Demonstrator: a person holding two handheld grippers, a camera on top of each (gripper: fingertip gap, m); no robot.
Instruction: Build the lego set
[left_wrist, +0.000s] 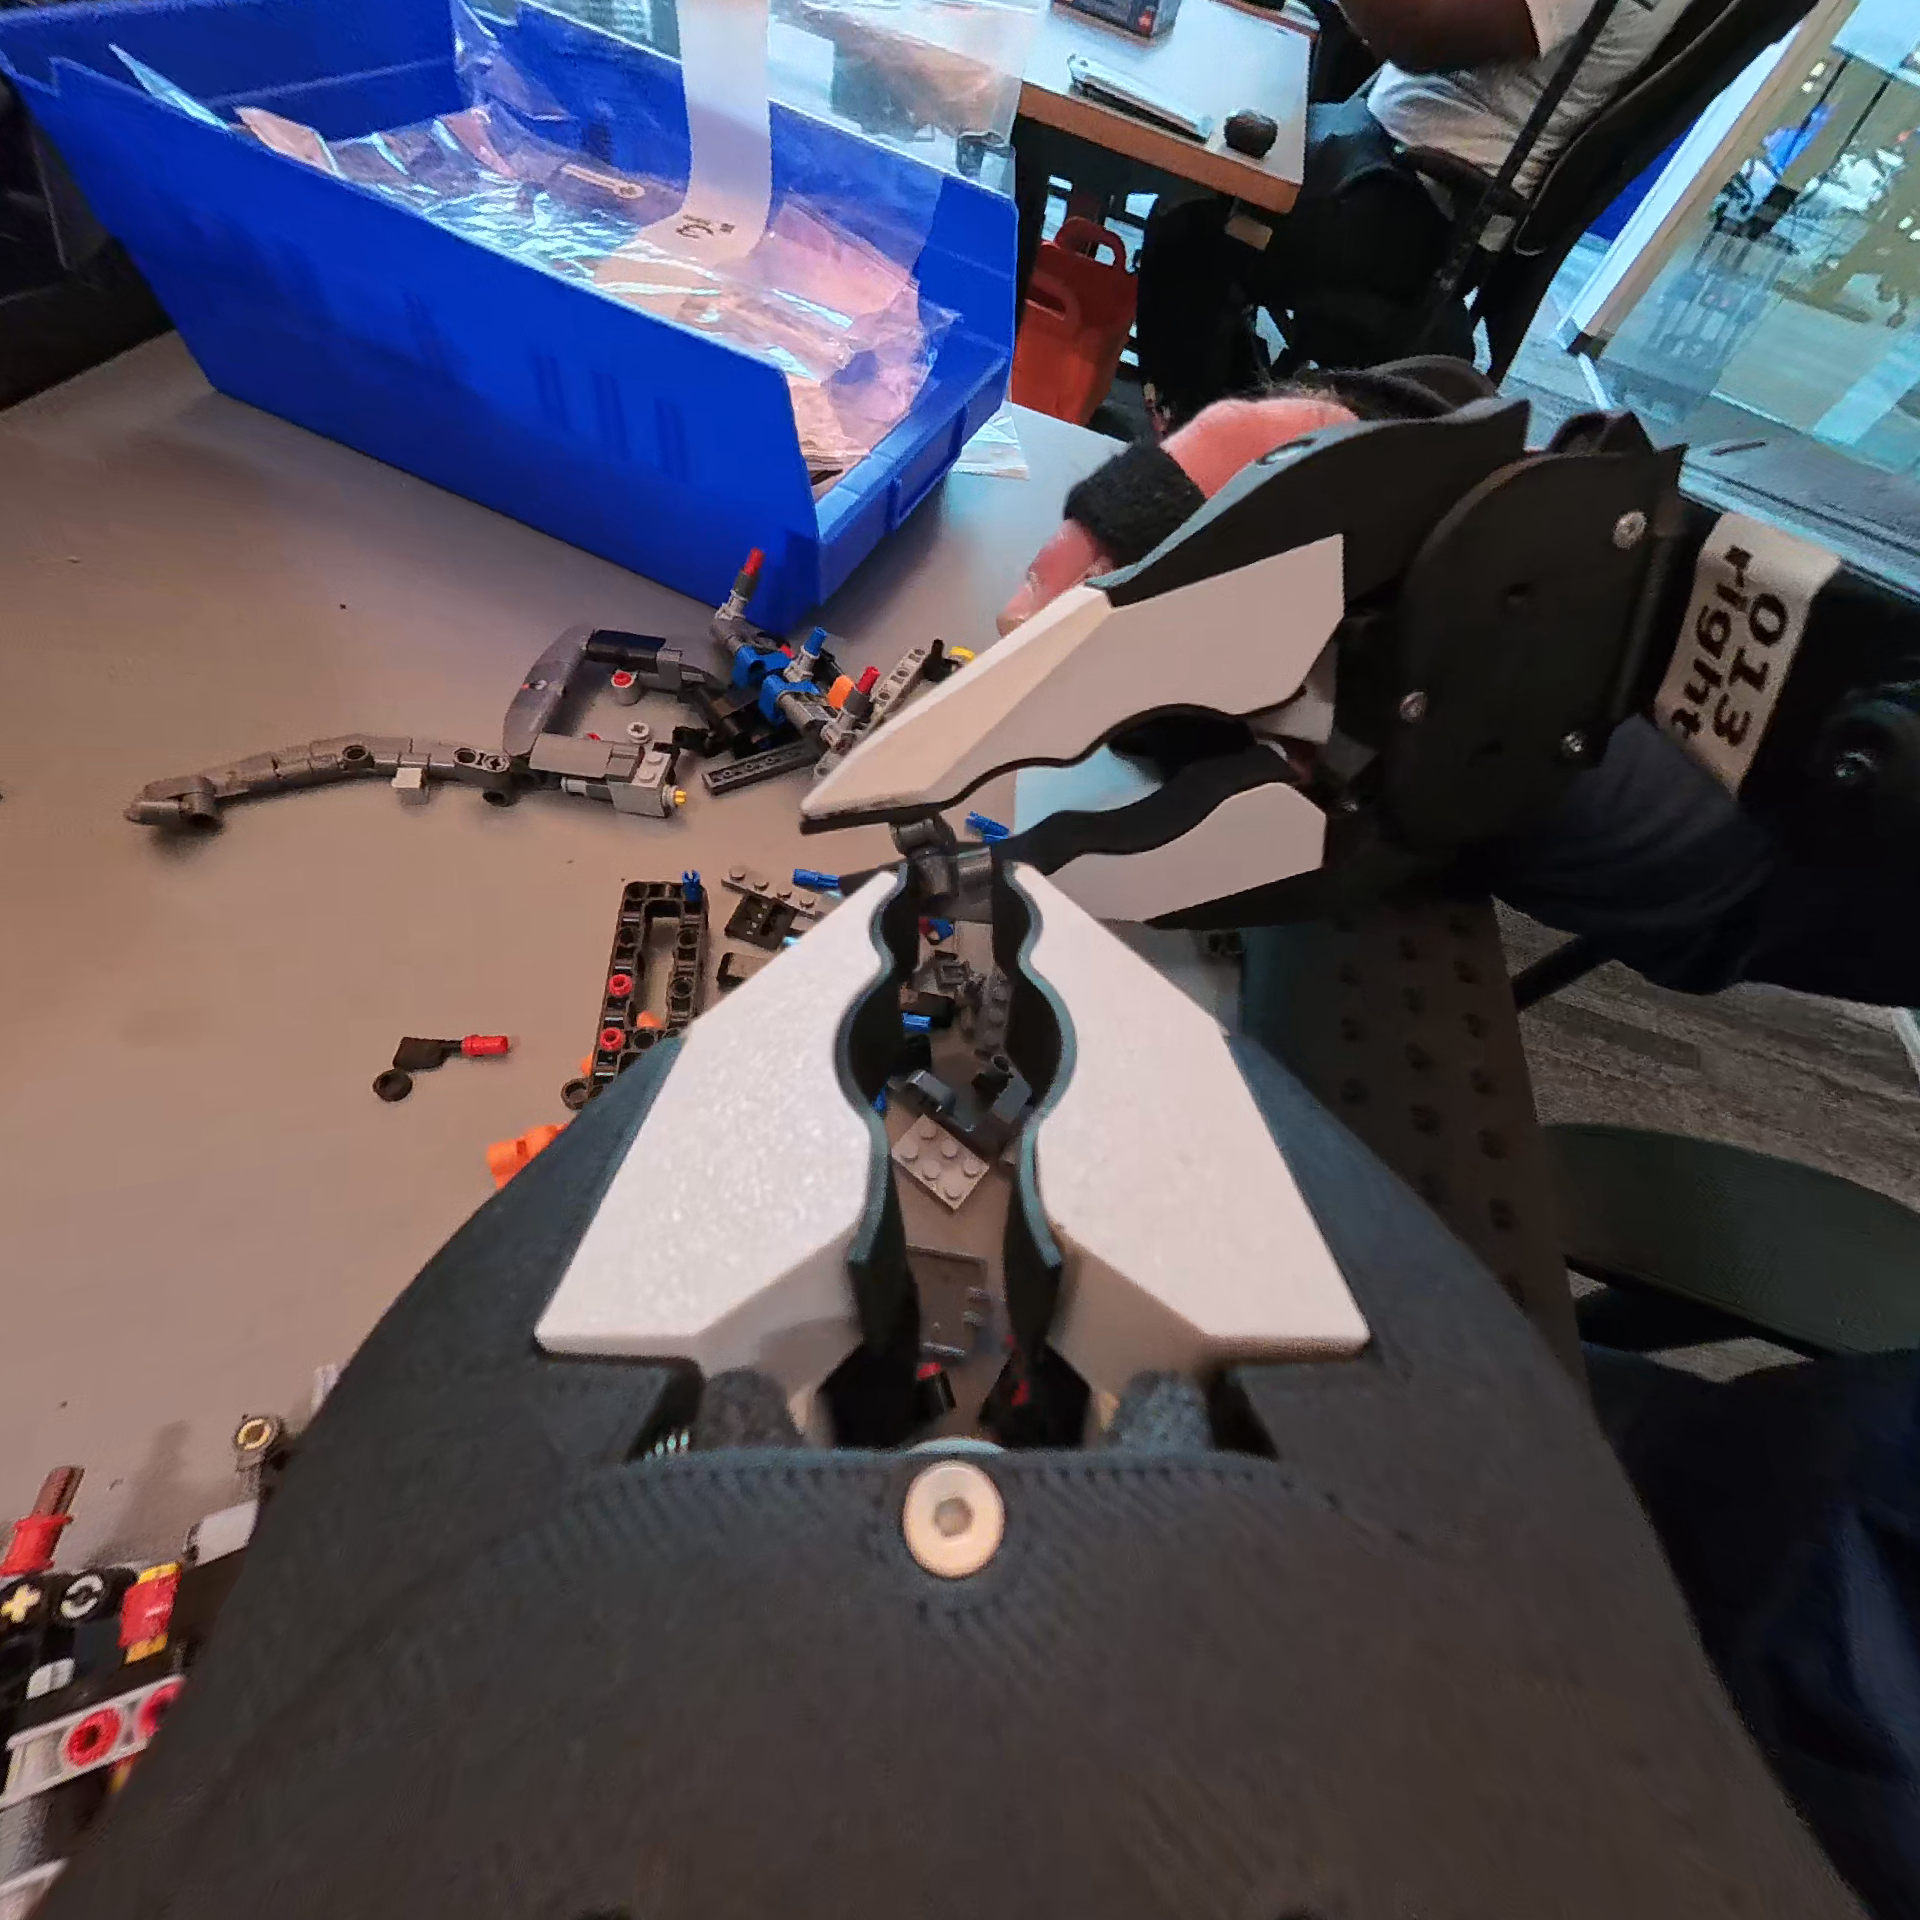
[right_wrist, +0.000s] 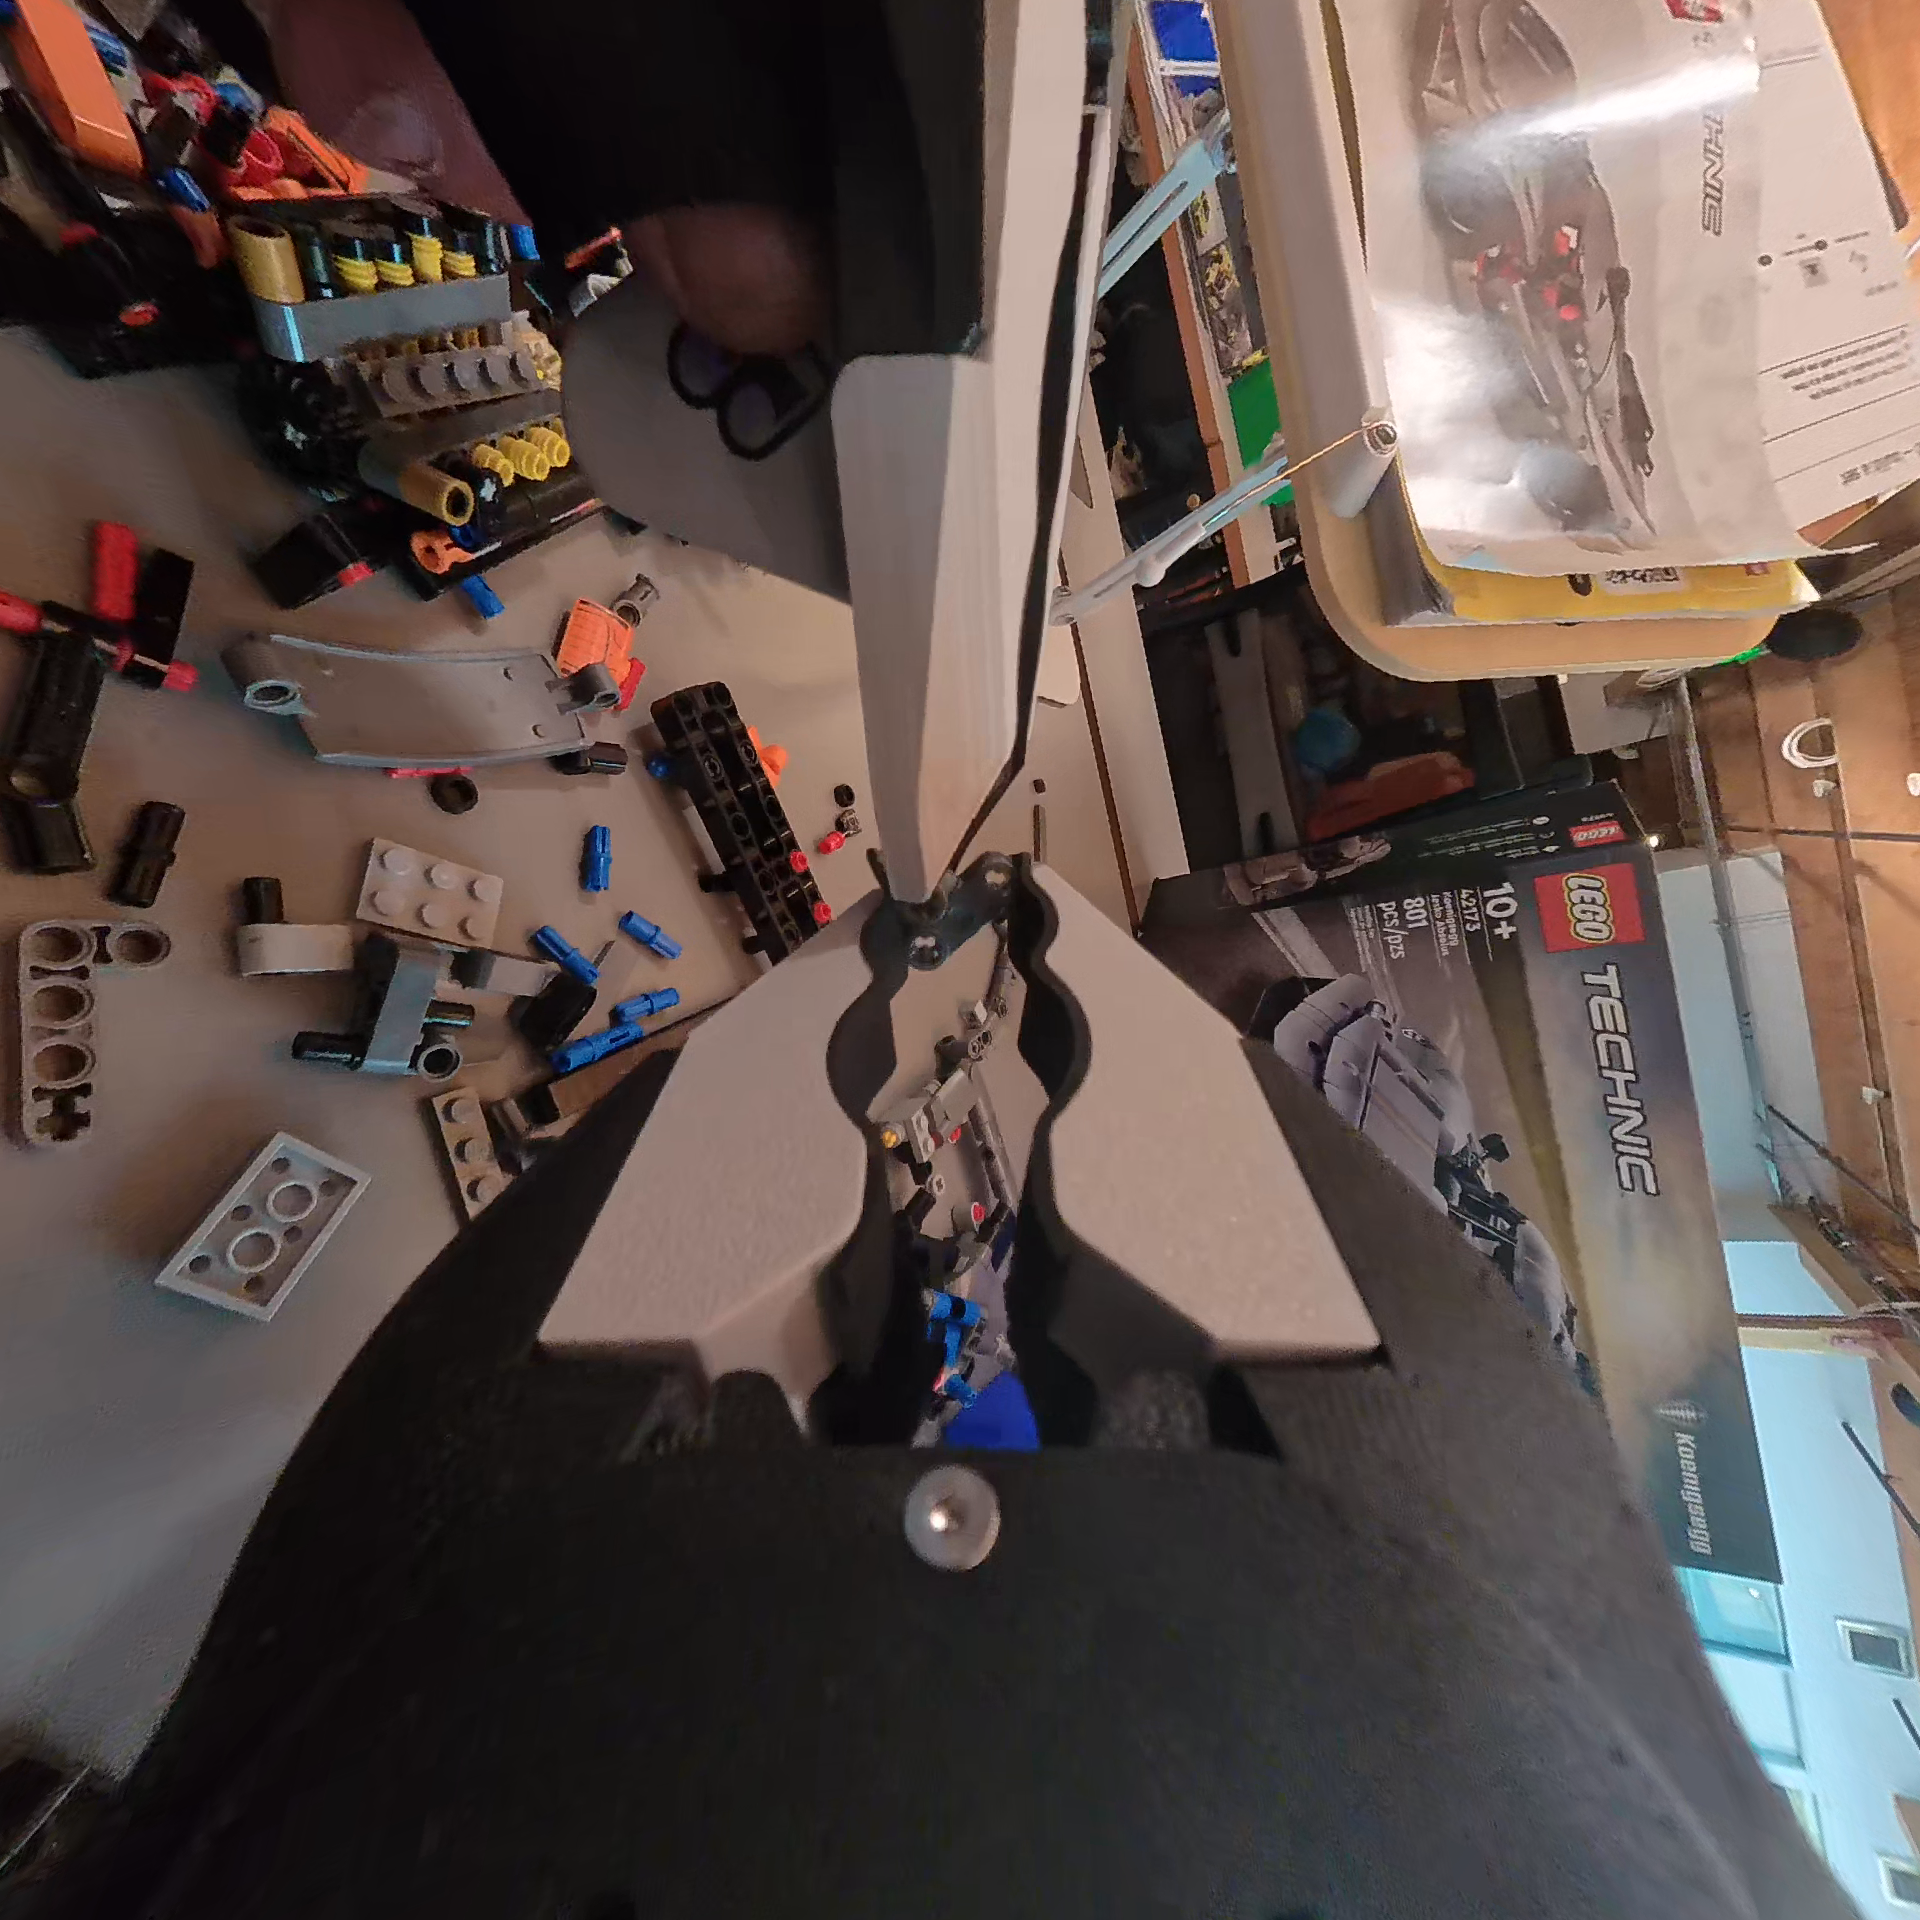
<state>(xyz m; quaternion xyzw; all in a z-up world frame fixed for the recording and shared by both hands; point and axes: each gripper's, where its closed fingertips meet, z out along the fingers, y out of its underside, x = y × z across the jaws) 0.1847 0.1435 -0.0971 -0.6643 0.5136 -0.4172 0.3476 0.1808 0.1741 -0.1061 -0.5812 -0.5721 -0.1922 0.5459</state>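
Two tongs meet above the grey worktop (left_wrist: 260, 499), both pinching one small dark grey piece (left_wrist: 940, 857). Left tongs (left_wrist: 948, 883) grip it from below; right tongs (left_wrist: 914, 821) clamp it from the right. Loose pieces (left_wrist: 665, 956) lie scattered on the left, near a blue bin (left_wrist: 468, 353) farther back.

Two grippers in play — left gripper (left_wrist: 948, 883) and right gripper (right_wrist: 951, 883). One blue bin (left_wrist: 499, 353), one black frame (left_wrist: 655, 987), one Lego box (right_wrist: 1621, 1143) — loose pins too scattered to count.
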